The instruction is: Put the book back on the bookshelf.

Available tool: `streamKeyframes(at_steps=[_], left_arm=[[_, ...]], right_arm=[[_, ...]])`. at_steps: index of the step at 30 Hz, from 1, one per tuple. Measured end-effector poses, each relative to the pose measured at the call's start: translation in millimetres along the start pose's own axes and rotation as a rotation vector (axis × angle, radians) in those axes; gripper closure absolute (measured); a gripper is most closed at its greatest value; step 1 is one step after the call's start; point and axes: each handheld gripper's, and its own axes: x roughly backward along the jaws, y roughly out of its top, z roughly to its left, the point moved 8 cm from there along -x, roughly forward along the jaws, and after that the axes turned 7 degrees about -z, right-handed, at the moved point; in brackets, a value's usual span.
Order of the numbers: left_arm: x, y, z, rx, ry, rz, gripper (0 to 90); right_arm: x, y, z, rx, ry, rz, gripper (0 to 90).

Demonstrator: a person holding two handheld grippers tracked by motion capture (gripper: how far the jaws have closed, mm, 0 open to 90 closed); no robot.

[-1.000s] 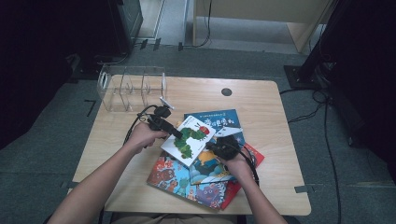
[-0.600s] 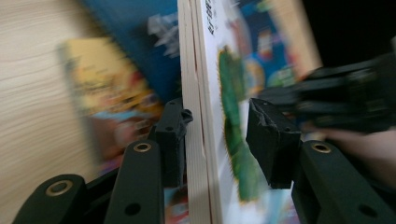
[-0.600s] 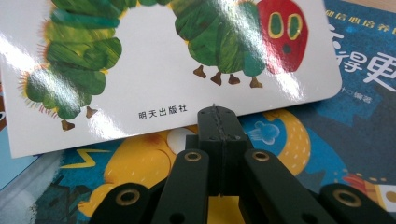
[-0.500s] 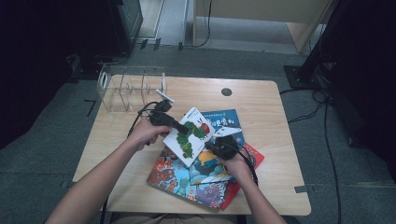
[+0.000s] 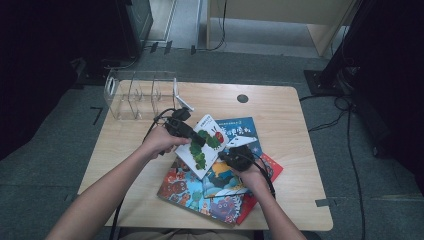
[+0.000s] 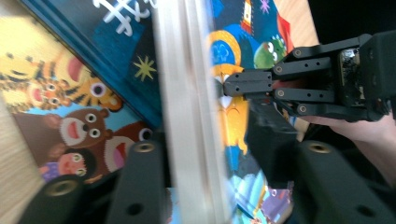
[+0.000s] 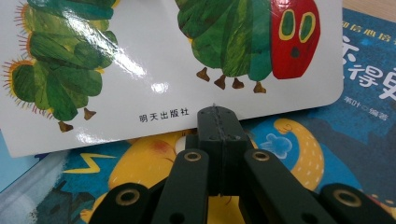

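Note:
A white caterpillar board book (image 5: 202, 147) lies tilted on top of a pile of picture books. My left gripper (image 5: 194, 140) reaches it from the left. In the left gripper view the book's pale edge (image 6: 191, 116) stands between the jaws of that gripper (image 6: 210, 135). The jaws have just been closing, and a thin gap still shows beside the right finger (image 6: 271, 140). My right gripper (image 5: 227, 156) is shut. Its tip (image 7: 215, 116) touches the near edge of the caterpillar book (image 7: 154, 70), and it appears across the book as well (image 6: 226, 88).
Under the white book lie a blue book (image 5: 245, 132), a yellow-and-blue one (image 5: 222, 180), a colourful monster book (image 5: 195, 192) and a red one (image 5: 270, 167). A clear acrylic rack (image 5: 140, 92) stands at the table's far left. A cable hole (image 5: 242, 98) sits near the far edge.
My left gripper has shifted slightly up and away from me, and the white book's left edge has risen with it. The right gripper has stayed put.

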Motion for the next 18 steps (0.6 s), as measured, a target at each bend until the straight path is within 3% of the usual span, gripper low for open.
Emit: streamKeyframes(at_steps=[5, 12, 18], left_arm=[[1.0, 2.1, -4.1, -0.017, 0.025, 0.003, 71.2], [2.4, 4.7, -6.8, -0.004, 0.054, 0.010, 73.6], [3.2, 7.3, -8.8, 0.049, 0.058, 0.022, 76.3]], right_arm=[[-0.6, 0.4, -0.1, 0.007, 0.001, -0.003, 90.0], [-2.2, 1.4, 0.1, 0.001, 0.002, -0.007, 90.0], [-3.2, 2.2, 0.6, 0.007, 0.015, -0.008, 86.4]])
